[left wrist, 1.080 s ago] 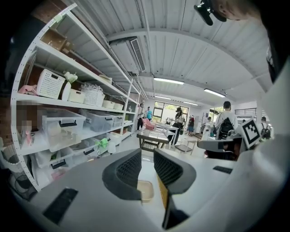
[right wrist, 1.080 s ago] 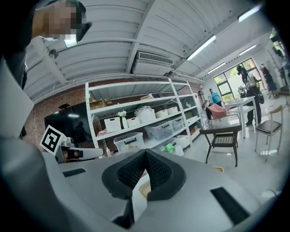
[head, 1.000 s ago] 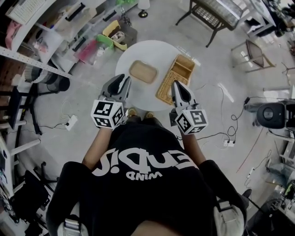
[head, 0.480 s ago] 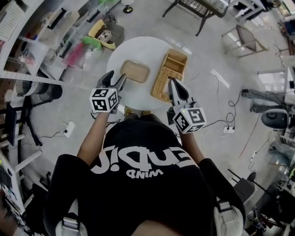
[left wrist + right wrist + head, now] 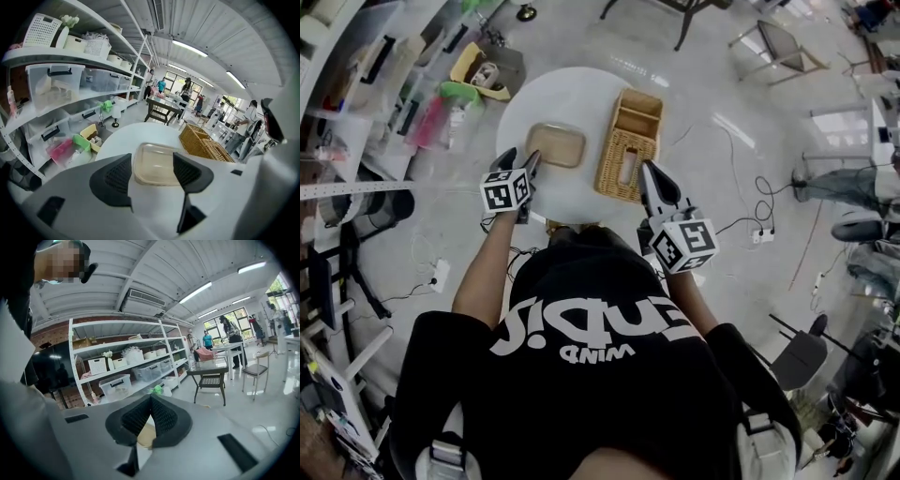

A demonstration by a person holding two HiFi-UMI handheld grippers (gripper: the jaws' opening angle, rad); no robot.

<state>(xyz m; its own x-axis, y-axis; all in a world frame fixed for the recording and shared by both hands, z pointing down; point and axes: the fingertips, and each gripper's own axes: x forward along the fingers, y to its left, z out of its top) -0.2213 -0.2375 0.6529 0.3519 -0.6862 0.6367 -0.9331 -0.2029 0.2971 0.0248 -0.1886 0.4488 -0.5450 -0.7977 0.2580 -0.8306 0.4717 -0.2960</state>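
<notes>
Right now my left gripper's [image 5: 152,164] jaws stand apart, framing the shallow tray [image 5: 555,145] lying on the round bench [image 5: 572,89] beside the basket [image 5: 628,145]. The right gripper's [image 5: 150,404] jaws are shut tip to tip, apparently on nothing. The tray looks light, stiff and slick, so I'd pinch its near rim; the bench edge is close, with open floor around.
</notes>
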